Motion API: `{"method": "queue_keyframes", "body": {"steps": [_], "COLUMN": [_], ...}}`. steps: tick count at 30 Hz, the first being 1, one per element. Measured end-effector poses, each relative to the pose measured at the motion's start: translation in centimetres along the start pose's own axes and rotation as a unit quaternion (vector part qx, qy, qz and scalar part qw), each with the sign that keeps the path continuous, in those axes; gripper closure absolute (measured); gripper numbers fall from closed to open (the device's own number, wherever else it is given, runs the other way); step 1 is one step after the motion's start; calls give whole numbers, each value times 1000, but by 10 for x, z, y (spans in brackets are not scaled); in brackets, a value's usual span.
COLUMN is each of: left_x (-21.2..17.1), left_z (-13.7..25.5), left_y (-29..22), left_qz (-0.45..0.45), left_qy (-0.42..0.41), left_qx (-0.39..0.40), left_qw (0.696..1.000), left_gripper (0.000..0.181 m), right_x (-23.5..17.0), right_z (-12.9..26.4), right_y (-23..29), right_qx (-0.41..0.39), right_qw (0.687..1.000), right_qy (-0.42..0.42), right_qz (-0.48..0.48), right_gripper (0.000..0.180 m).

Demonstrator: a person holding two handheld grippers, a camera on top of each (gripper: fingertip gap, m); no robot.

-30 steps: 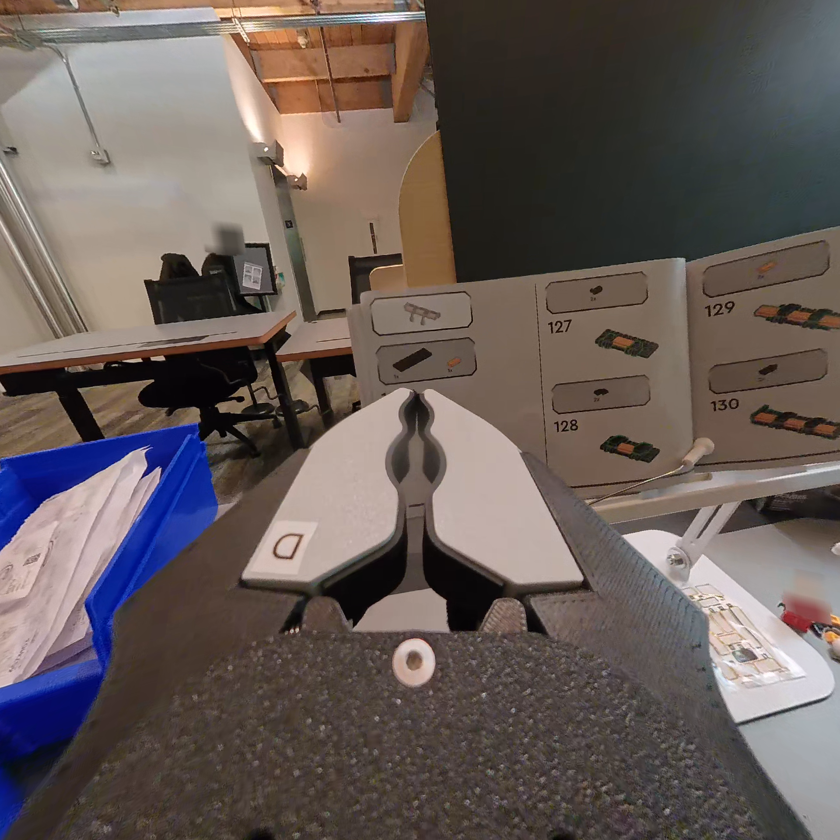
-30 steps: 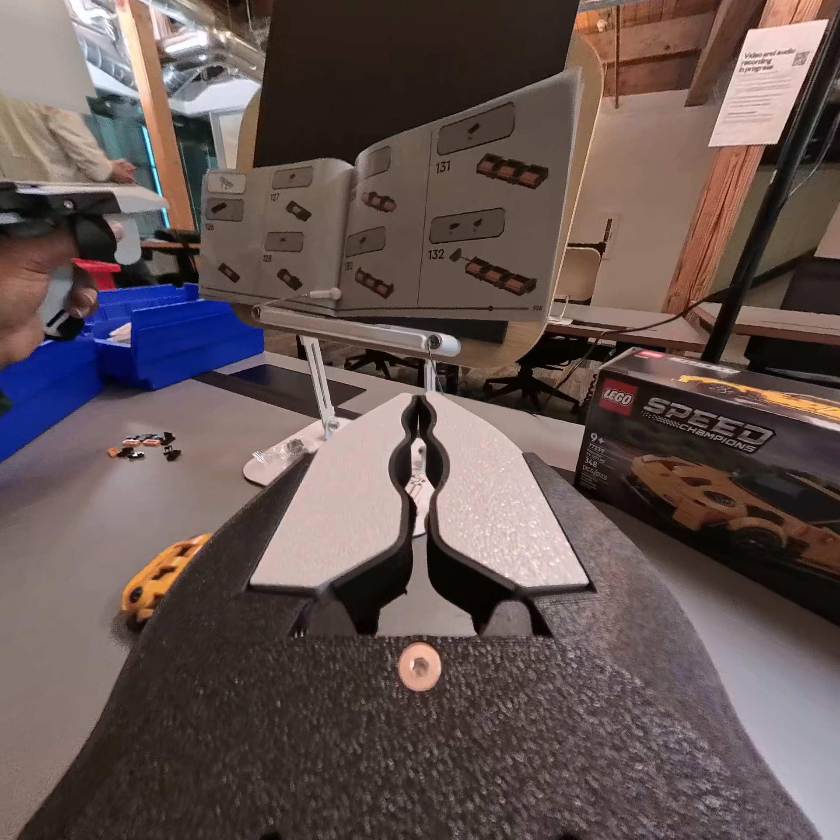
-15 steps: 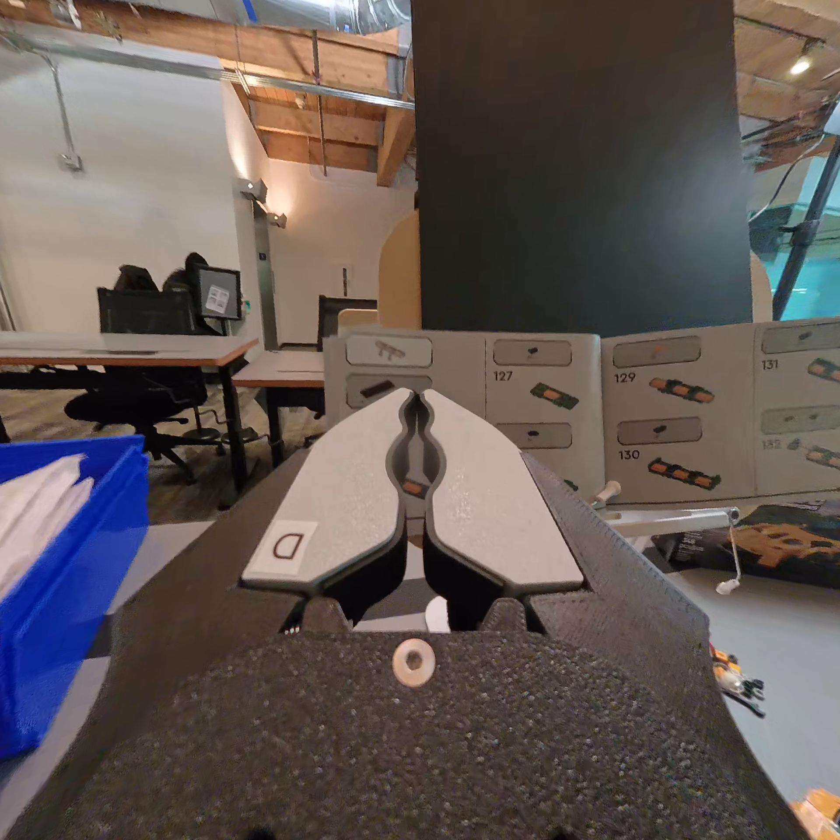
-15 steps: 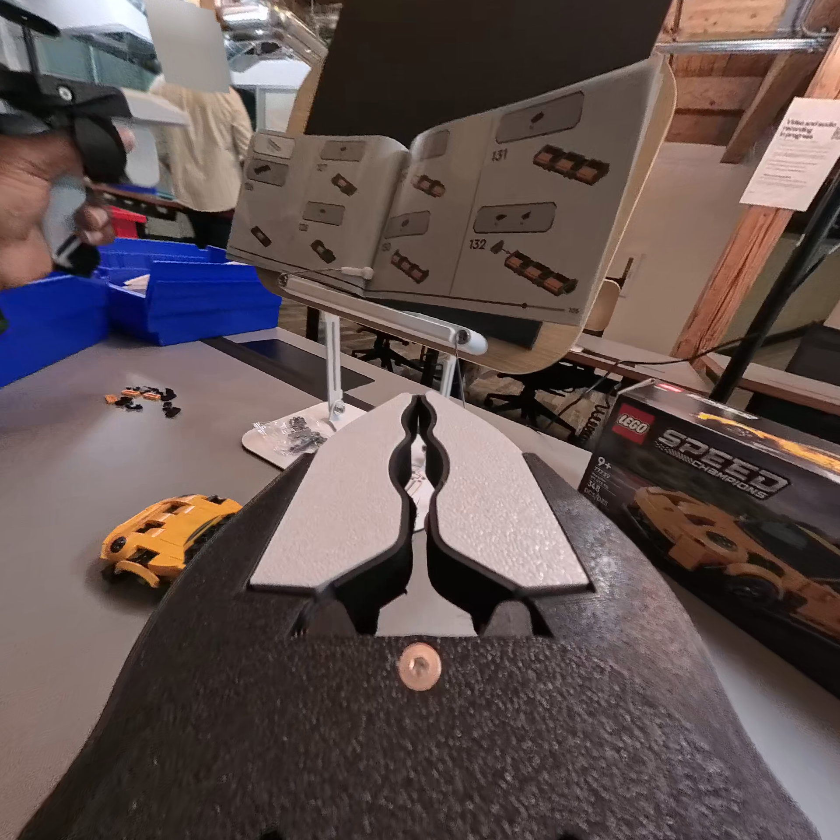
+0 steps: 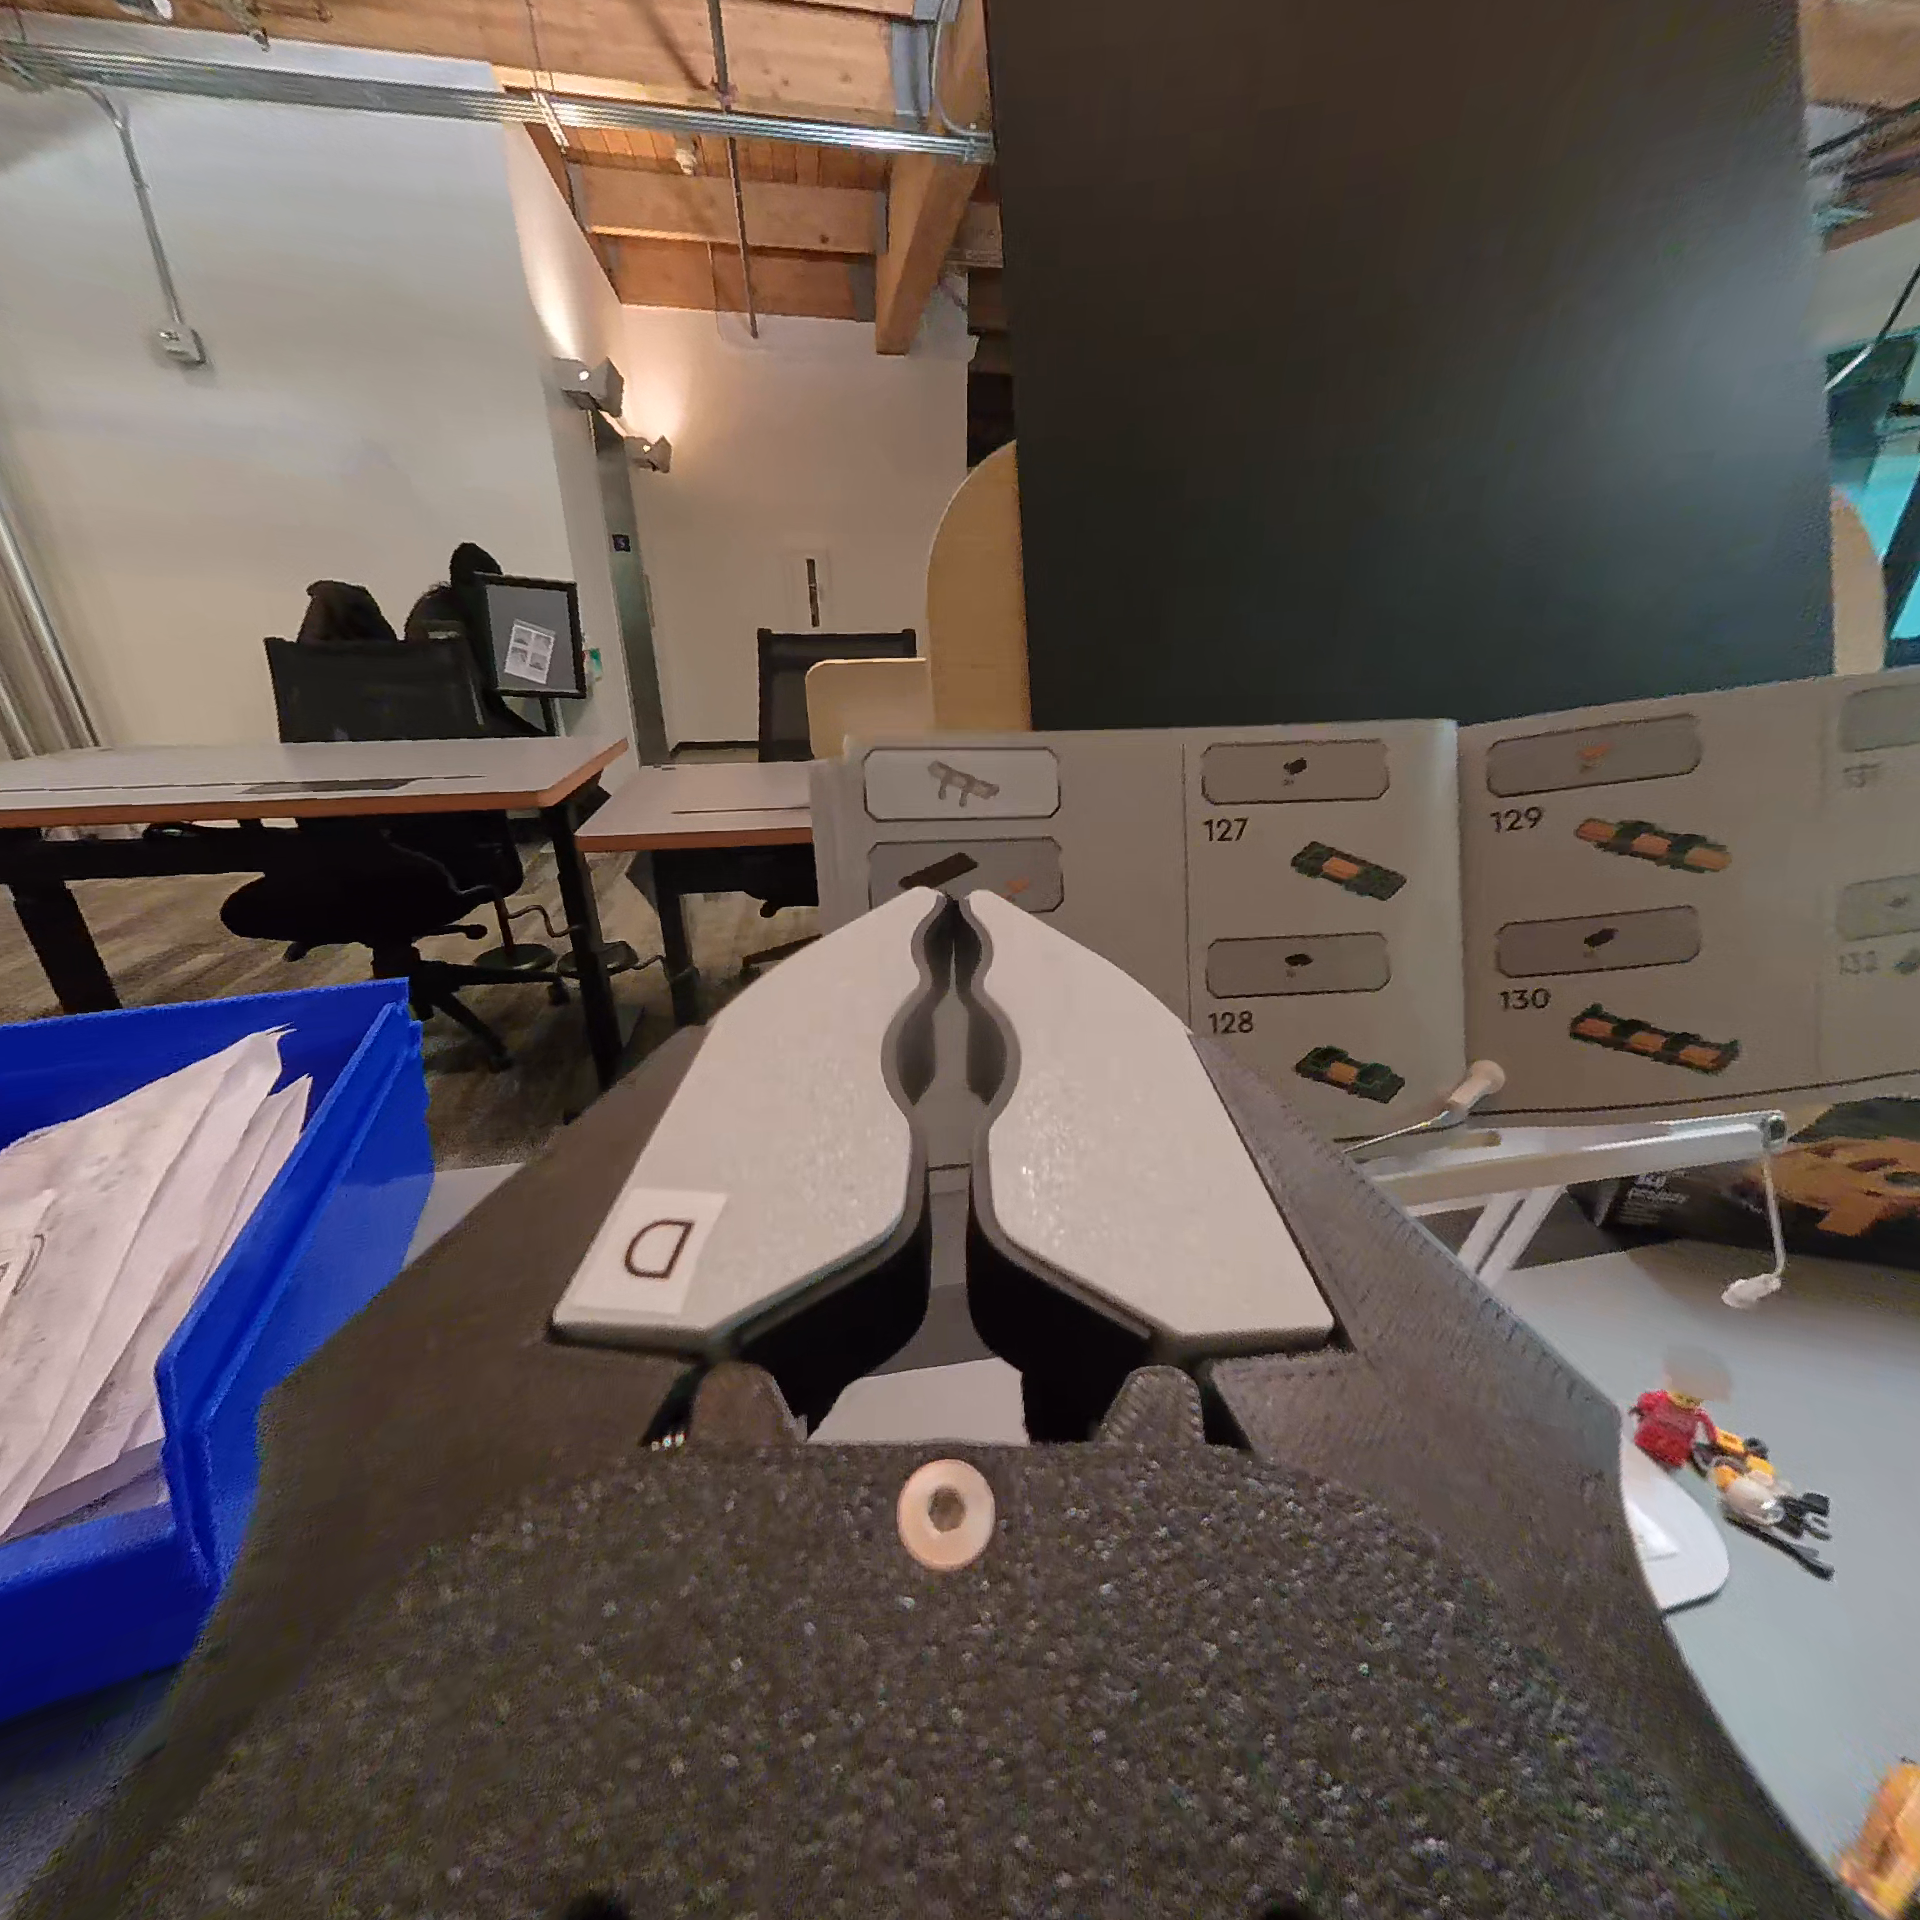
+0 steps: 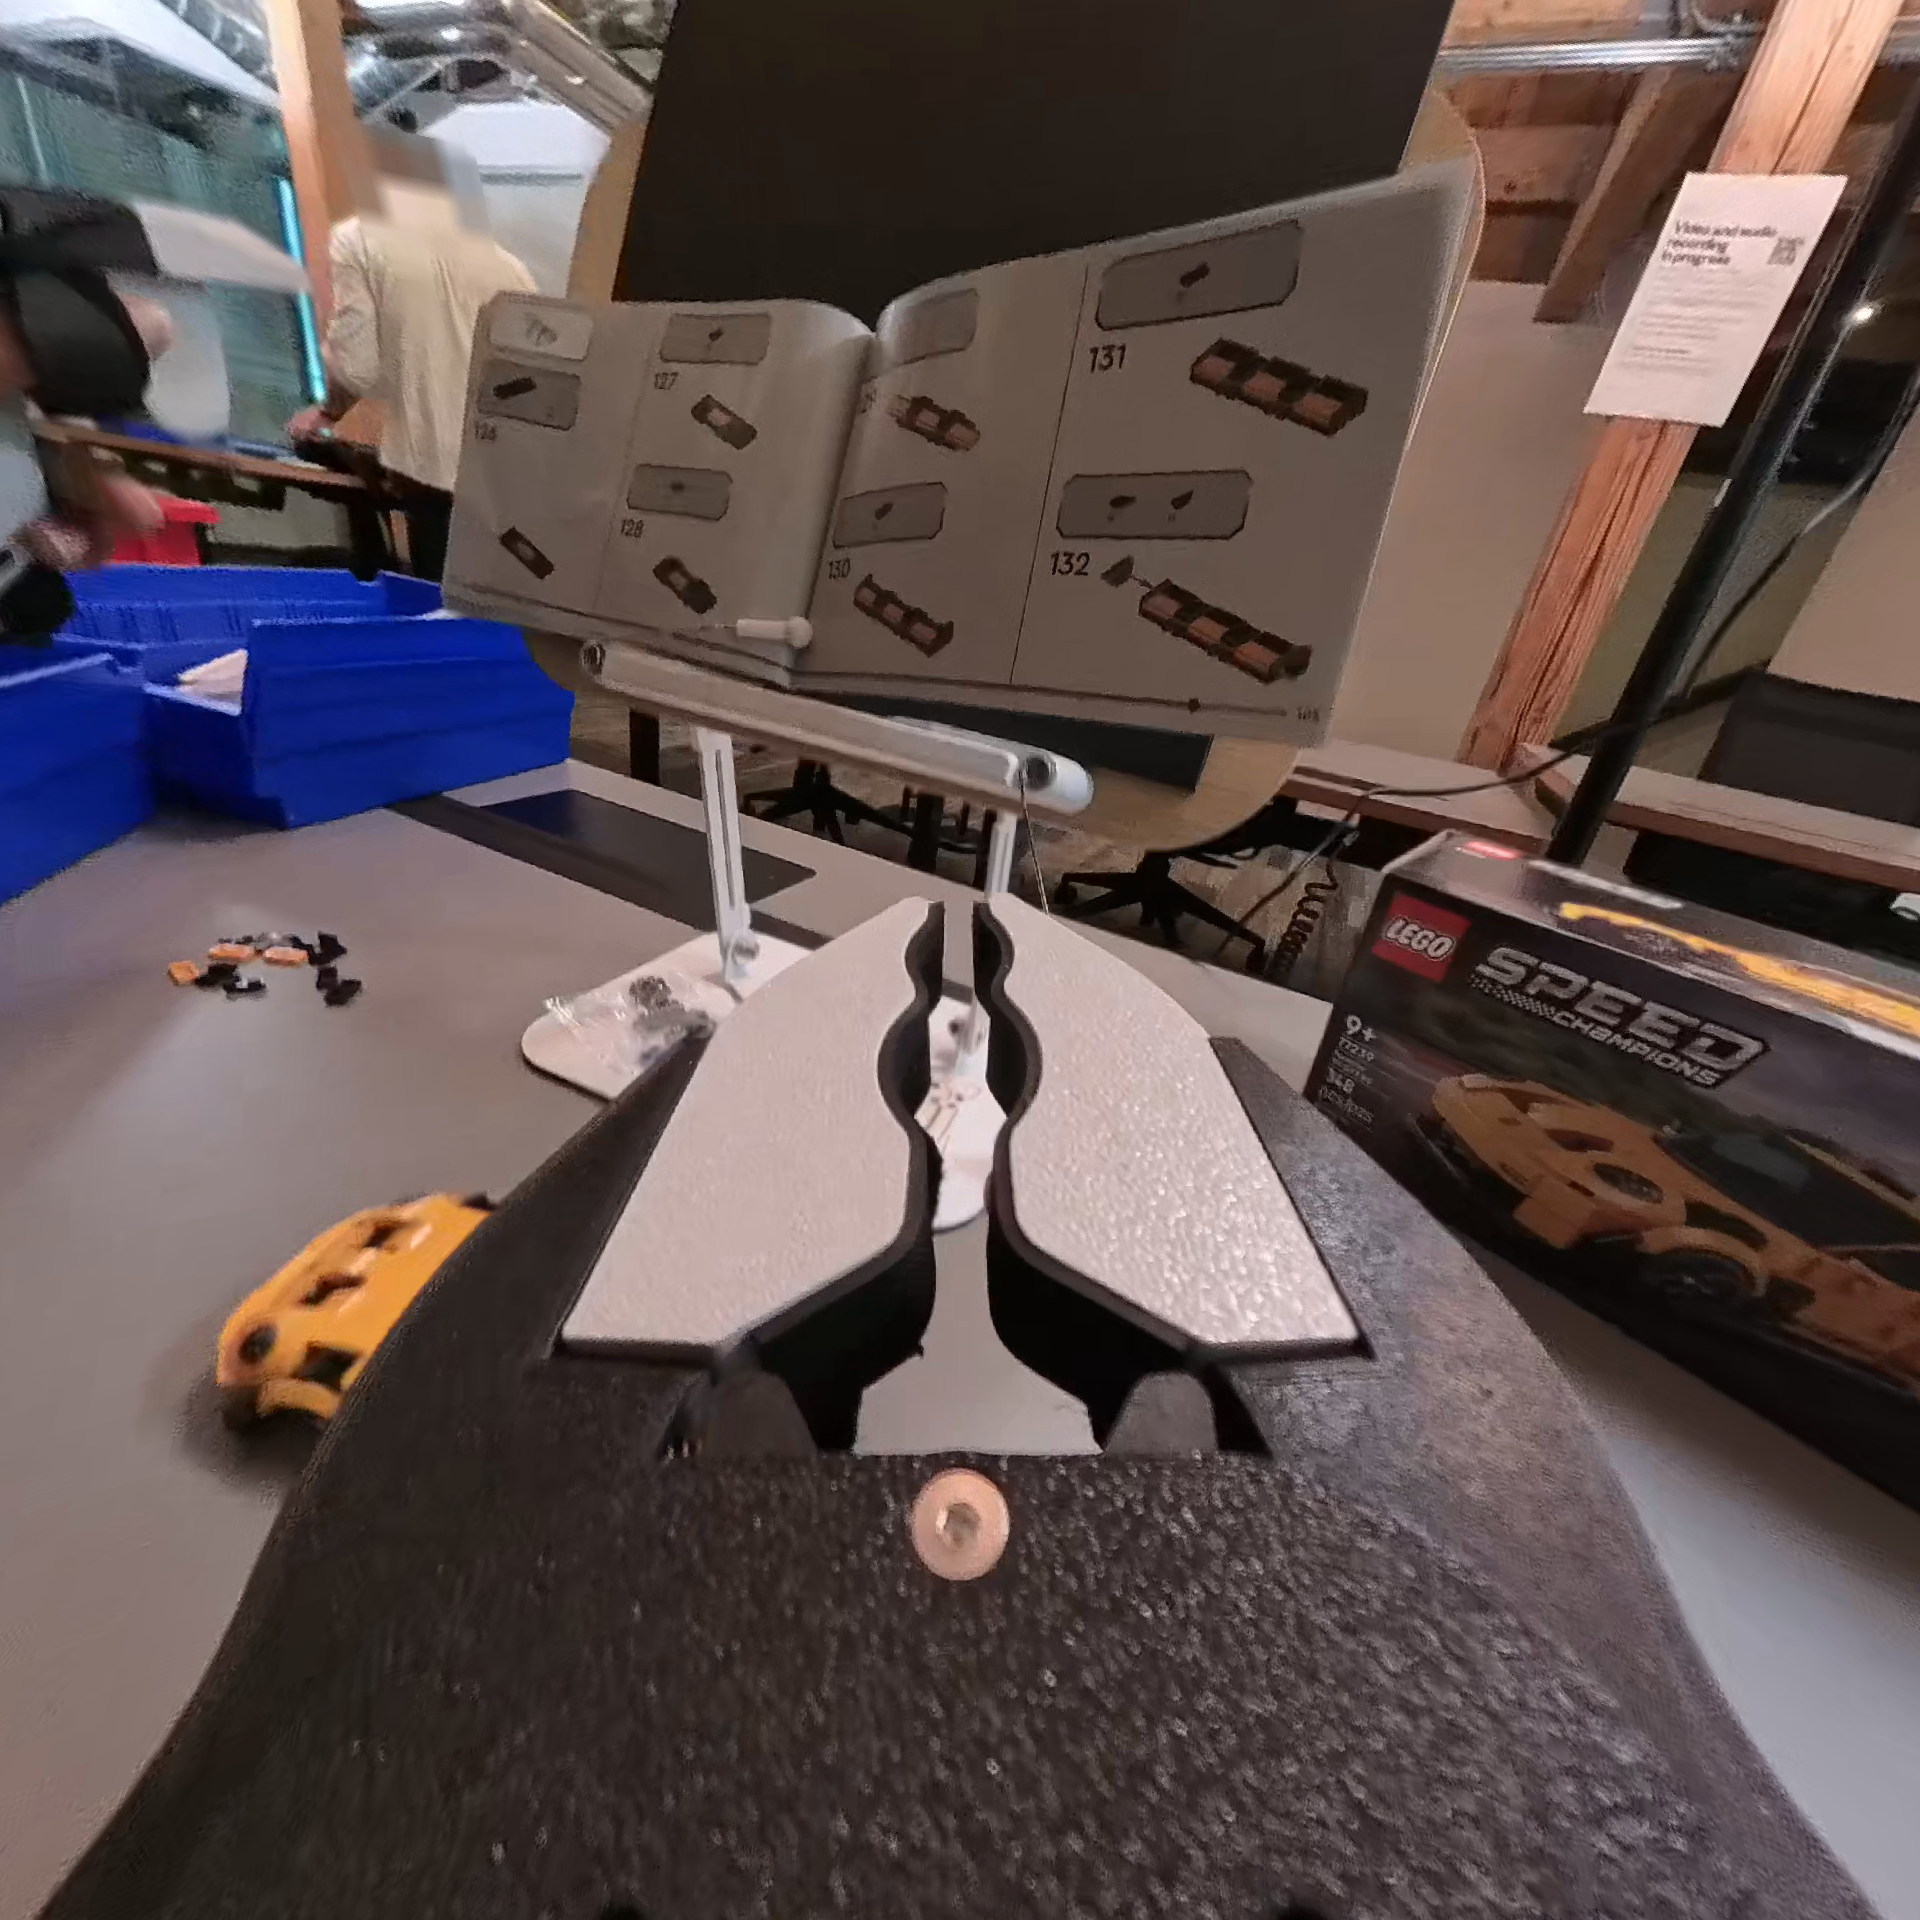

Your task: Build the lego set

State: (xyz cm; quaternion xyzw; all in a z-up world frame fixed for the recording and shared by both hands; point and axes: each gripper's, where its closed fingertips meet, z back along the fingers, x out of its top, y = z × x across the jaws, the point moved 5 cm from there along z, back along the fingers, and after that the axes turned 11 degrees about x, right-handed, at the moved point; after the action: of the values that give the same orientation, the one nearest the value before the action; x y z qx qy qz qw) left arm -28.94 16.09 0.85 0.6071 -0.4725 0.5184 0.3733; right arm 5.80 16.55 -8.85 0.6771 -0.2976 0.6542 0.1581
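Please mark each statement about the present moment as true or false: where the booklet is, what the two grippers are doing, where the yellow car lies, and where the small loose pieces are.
1. The instruction booklet stands open on a white stand. True.
2. The left gripper holds a brick. False: its fingertips meet with nothing between them.
3. The right gripper has a narrow gap between its fingertips. True.
4. The yellow car sits inside a blue bin. False: it lies on the grey table, to the left of the right gripper.
5. The small orange and black pieces lie loose on the table. True.
6. The set's box stands left of the stand. False: it is on the right.
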Motion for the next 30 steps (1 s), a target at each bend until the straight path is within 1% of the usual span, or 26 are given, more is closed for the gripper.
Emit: {"method": "queue_keyframes", "body": {"steps": [5, 7, 10, 13, 21, 24, 30], "left_x": [-13, -17, -22, -28, -42, -41, -25], "left_z": [-5, -7, -8, -10, -13, -12, -9], "left_y": [-6, -9, -14, -18, -28, -26, -14], "left_qz": [-7, -14, -31, -50, -63, -70, -61], "left_qy": [22, 26, 26, 24, 17, 20, 18], "left_qx": [-18, -21, -24, -24, -14, -9, -12], "left_qw": [1000, 999, 999, 998, 998, 997, 998], "left_gripper": [181, 181, 181, 181, 181, 181, 181], "right_x": [43, 51, 35, 17, 28, 23, 14], "right_z": [-22, -30, -34, -28, -12, -15, -22], "right_y": [2, 4, 6, 0, -30, -29, -14], "right_qx": [-7, 0, 11, 11, -16, -15, 6], "right_qw": [999, 998, 998, 1000, 998, 998, 999], "right_qy": [-38, -53, -48, -28, -53, -46, -30], "right_qz": [-7, -24, -29, -11, -32, -32, -22], "right_gripper": [180, 180, 180, 180, 180, 180, 180]}}
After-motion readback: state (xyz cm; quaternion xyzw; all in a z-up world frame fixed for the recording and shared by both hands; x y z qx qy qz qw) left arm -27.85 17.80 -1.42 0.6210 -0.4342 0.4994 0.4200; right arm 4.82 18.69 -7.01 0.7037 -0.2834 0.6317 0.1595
